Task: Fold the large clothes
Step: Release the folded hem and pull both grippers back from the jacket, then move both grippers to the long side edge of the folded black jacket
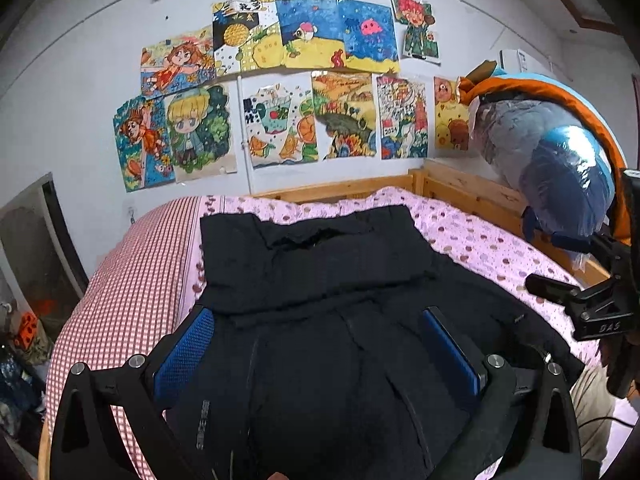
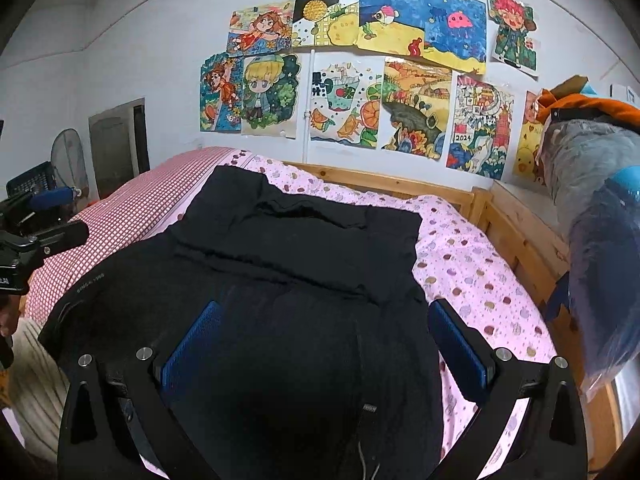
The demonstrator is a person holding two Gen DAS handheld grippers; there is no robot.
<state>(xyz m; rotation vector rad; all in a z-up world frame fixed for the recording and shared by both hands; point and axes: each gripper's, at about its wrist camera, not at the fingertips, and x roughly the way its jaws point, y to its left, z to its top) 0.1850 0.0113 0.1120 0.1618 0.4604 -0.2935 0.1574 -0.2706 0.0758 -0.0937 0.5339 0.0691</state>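
Lying partly folded on pink bedspread [image 2: 472,264]: black garment [image 2: 288,264]; both tools spread wide.

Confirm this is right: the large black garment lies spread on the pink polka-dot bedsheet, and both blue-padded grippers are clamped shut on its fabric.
Not quite. The large black garment does lie on the pink polka-dot bedsheet, but both wrist views show the jaws spread wide: the left gripper and the right gripper are open over the cloth, holding nothing.
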